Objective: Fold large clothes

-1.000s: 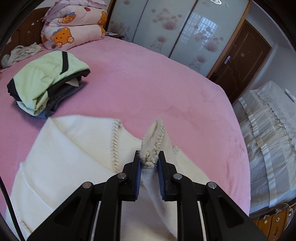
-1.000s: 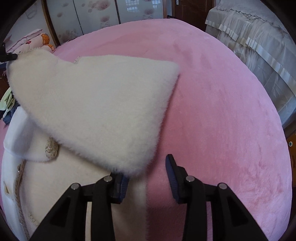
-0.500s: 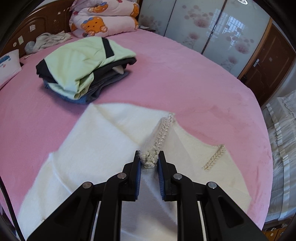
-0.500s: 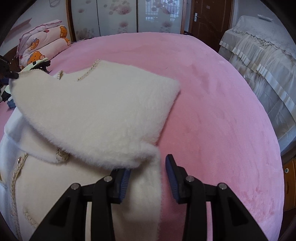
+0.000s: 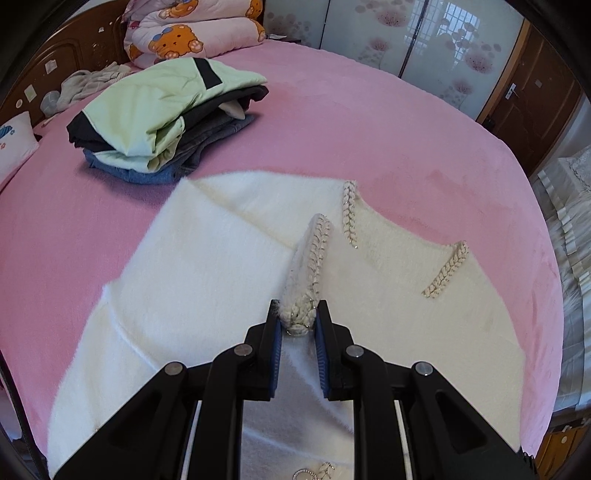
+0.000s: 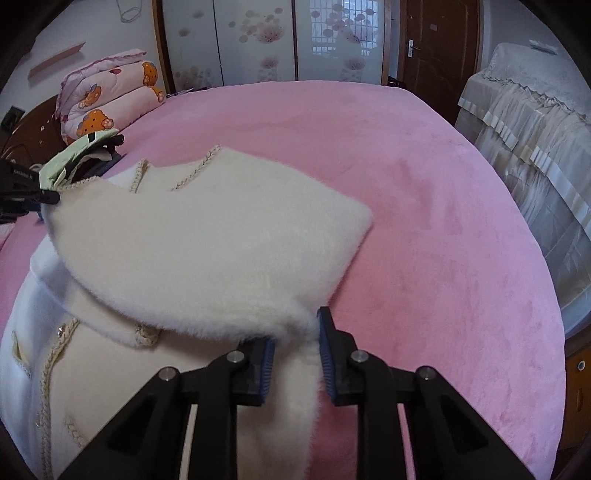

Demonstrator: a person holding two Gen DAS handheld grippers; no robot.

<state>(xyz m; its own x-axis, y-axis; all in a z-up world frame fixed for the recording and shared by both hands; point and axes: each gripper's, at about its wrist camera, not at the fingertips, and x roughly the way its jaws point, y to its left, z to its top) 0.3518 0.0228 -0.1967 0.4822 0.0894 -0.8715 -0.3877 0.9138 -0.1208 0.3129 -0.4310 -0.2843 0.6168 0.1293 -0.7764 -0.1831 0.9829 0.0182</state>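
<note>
A large cream fuzzy coat point(image 5: 221, 280) with braided trim lies spread on the pink bed point(image 5: 332, 129). My left gripper point(image 5: 297, 325) is shut on the coat's braided edge point(image 5: 314, 251) and holds it raised above the rest. In the right wrist view the coat point(image 6: 207, 243) has one flap folded over, stretched between both grippers. My right gripper point(image 6: 295, 343) is closed on the flap's fuzzy lower corner. The left gripper shows at the far left of the right wrist view point(image 6: 40, 195), holding the flap's other corner.
A stack of folded clothes point(image 5: 162, 118) with a light green garment on top sits at the back left of the bed. Bear-print quilts point(image 5: 192, 33) lie by the headboard. A second bed with a white cover point(image 6: 535, 122) stands to the right. Wardrobe doors and a brown door stand behind.
Both grippers have carried the flap further across the coat toward the clothes stack. The right gripper's jaws have closed in on the flap's corner.
</note>
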